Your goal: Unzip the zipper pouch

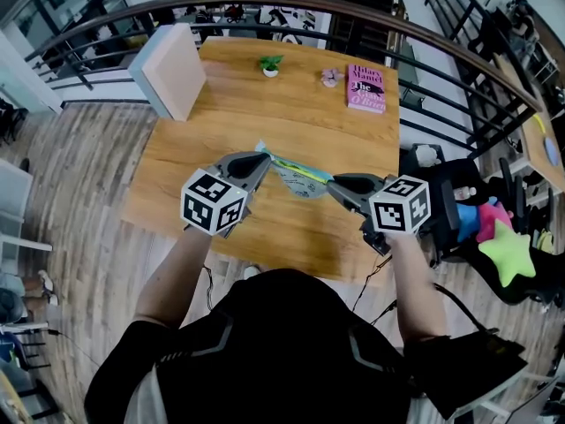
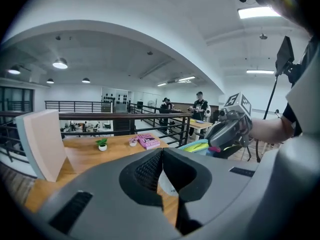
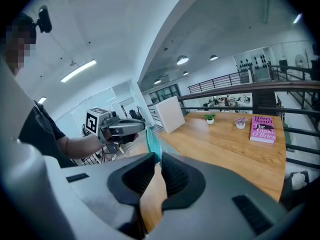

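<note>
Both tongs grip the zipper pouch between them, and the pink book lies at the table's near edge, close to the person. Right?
No. The head view shows the pink book at the table's far edge, away from the person. The left tongs and right tongs do grip the zipper pouch between them.

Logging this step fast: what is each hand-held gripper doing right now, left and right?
Left hand-held gripper: closed, pinching one end of the zipper pouch.
Right hand-held gripper: closed on the zipper pouch's other end.

Wood table (image 1: 291,122), plank floor (image 1: 79,175), curved railing (image 1: 291,0), ceiling lights (image 2: 60,64) on, bldg w/ open mezzanine.
</note>
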A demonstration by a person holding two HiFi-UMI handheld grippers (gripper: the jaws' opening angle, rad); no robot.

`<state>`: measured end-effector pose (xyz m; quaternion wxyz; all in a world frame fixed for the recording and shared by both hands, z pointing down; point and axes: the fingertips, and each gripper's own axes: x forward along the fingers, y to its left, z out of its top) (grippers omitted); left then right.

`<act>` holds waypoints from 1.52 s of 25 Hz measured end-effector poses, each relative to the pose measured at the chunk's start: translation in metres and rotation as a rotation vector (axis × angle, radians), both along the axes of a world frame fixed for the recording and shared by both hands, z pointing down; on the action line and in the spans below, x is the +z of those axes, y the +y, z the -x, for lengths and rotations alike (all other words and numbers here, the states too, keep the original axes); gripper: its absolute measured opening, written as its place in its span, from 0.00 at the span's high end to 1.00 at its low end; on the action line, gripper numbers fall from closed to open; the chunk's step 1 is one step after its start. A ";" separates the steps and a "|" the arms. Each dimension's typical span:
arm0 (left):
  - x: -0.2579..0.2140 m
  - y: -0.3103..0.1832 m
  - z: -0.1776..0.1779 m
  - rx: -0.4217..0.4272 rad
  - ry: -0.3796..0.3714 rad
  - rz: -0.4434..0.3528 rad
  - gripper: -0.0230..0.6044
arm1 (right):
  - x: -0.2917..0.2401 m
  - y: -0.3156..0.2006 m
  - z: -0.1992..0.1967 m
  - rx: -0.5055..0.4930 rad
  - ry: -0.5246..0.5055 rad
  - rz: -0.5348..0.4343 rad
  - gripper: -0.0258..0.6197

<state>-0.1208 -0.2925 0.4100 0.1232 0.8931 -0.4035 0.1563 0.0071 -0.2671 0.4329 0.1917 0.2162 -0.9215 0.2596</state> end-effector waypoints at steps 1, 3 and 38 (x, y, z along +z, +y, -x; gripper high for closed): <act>0.002 -0.002 0.005 -0.014 0.006 0.007 0.91 | 0.001 -0.002 -0.001 0.005 0.001 0.000 0.88; 0.008 -0.004 0.013 -0.042 0.016 0.026 0.91 | 0.003 -0.005 -0.004 0.015 0.006 0.002 0.88; 0.141 -0.087 0.059 -0.350 -0.055 0.211 0.91 | 0.134 -0.132 0.029 -0.051 0.127 -0.027 0.88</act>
